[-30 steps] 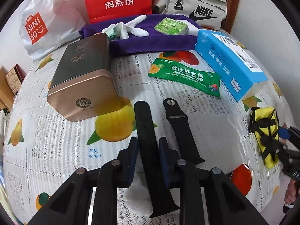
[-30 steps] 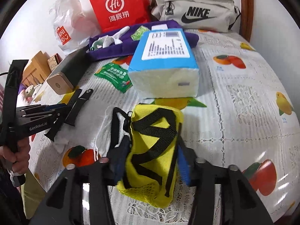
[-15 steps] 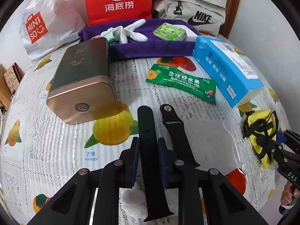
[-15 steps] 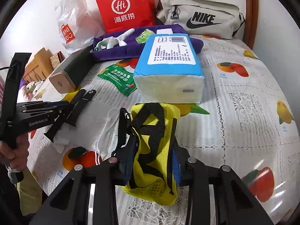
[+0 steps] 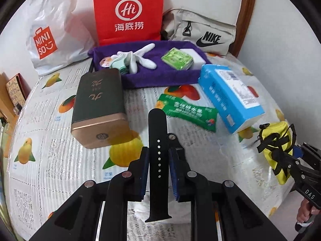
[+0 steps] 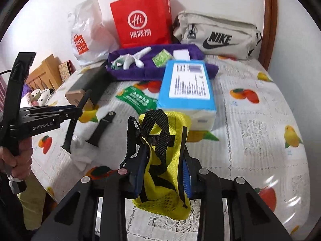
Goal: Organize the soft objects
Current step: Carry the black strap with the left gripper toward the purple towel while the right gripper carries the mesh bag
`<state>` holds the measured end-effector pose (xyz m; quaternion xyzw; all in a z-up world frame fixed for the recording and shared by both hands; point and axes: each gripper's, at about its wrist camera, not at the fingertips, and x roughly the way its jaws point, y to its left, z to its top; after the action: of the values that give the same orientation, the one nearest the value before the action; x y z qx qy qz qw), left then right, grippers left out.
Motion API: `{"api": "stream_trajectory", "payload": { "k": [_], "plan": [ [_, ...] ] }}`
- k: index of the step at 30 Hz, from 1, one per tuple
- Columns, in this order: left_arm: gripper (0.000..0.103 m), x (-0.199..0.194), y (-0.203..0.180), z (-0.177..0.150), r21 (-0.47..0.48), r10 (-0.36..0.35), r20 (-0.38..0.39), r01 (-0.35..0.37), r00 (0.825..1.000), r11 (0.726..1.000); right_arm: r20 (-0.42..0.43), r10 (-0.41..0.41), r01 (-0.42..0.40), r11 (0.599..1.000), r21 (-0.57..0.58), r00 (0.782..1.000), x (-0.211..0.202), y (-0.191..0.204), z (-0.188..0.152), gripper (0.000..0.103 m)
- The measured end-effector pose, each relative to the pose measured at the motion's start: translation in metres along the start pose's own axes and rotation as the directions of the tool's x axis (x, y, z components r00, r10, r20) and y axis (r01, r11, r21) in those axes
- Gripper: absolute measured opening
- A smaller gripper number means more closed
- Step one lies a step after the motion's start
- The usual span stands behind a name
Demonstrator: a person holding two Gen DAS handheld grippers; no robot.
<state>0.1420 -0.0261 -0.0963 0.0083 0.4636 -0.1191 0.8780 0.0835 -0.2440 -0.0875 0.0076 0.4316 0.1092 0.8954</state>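
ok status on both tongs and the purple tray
Left tongs shut on black strap. Right tongs shut on yellow mesh pouch. Purple tray ahead, blue tissue pack partly in the way.

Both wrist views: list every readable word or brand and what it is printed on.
"Hi" and "海底捞": red paper bag
"MINISO": white plastic bag
"NIKE": beige pouch
"GenRobot.AI": left hand-held gripper
"DAS": right hand-held gripper
"芒果": tablecloth
Blue pack's label, green sachet, dark tin: unreadable.
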Motion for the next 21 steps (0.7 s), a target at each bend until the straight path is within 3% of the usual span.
{"api": "stream_trajectory", "payload": {
  "k": [10, 21],
  "plan": [
    [0.019, -0.026, -0.008, 0.028, 0.004, -0.009, 0.05, 0.009, 0.999, 1.0, 0.054, 0.014, -0.013, 1.0, -0.025, 0.998, -0.019, 0.006, 0.029, 0.032],
    [0.019, -0.03, -0.001, 0.066, -0.015, 0.005, 0.076, -0.004, 0.997, 1.0, 0.09, 0.073, -0.071, 0.997, -0.031, 0.993, -0.007, 0.002, 0.078, 0.032]
  ]
}}
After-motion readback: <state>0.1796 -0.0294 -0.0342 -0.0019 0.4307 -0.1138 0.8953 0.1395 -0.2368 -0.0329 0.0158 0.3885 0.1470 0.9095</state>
